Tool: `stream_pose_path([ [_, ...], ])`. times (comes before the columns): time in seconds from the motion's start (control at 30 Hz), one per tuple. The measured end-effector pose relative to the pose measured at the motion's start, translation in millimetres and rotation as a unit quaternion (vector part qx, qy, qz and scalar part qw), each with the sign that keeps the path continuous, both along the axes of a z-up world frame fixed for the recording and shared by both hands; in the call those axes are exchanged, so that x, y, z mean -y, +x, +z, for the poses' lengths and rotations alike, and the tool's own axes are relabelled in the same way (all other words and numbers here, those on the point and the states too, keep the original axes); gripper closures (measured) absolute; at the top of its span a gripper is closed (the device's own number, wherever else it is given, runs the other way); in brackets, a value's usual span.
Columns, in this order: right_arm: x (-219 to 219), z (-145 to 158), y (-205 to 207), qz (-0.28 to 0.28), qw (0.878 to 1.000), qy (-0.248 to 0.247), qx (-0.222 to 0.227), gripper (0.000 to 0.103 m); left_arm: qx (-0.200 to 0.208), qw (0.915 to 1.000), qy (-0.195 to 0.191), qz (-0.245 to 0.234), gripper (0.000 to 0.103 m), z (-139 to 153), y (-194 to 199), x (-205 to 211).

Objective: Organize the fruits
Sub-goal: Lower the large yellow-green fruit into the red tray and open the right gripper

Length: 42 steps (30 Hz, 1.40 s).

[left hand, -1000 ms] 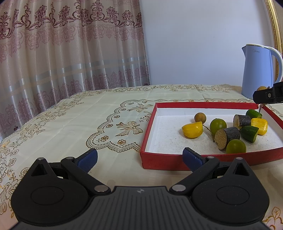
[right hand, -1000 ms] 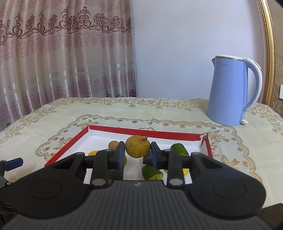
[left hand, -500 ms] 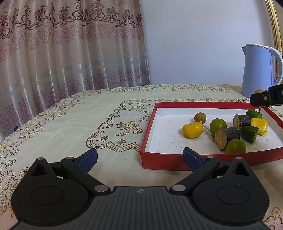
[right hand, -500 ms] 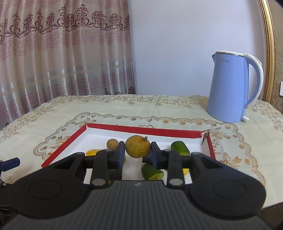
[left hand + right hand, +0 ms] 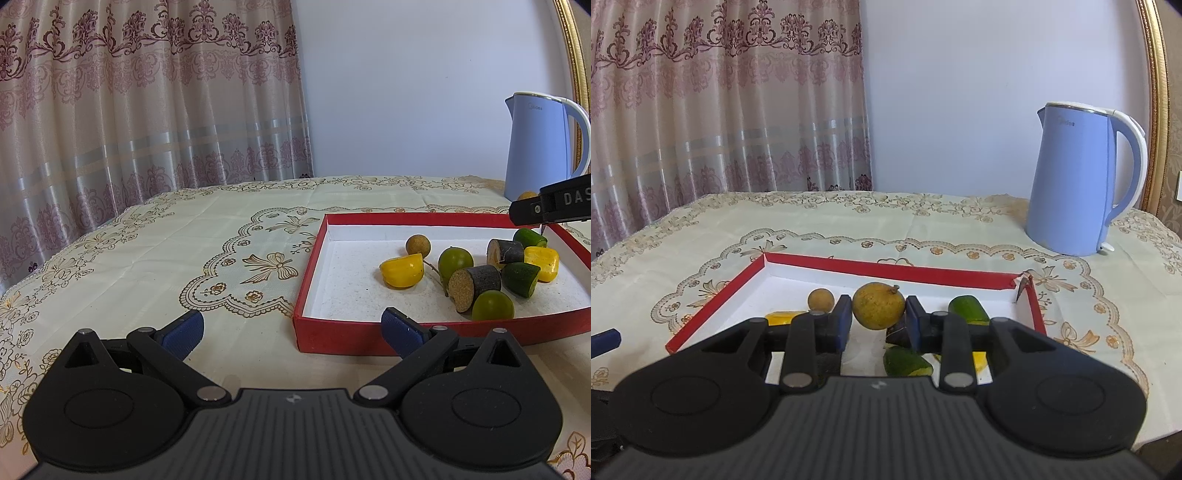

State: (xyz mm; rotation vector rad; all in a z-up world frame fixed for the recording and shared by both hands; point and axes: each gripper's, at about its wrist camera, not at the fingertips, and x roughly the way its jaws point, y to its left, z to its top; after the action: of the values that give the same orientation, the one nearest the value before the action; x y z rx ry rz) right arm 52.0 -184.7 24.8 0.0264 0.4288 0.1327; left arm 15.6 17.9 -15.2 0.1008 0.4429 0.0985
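The right tongs (image 5: 878, 320) pinch a round yellow fruit (image 5: 878, 305) above the red box (image 5: 886, 268), while the left tongs (image 5: 291, 328) stay spread wide beside it.

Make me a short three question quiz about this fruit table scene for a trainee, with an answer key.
1. True or false: the right hand-held gripper is shut on a yellowish-brown round fruit.
2. Which stands outside the red box? A) blue kettle B) dark cylinder piece C) yellow piece
3. Fill in: the left hand-held gripper is ____, with nothing between its pads.

Key: 1 true; 2 A; 3 open.
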Motion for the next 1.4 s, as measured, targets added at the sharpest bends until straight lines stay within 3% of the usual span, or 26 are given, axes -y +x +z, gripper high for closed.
stream_pose_path([
  [1.4,-1.8,-20.9,34.2,-0.019,0.999,-0.012,-0.043,0.074,-0.006,0.9999,-0.009,-0.001,0.0,-3.7,0.0,0.3],
])
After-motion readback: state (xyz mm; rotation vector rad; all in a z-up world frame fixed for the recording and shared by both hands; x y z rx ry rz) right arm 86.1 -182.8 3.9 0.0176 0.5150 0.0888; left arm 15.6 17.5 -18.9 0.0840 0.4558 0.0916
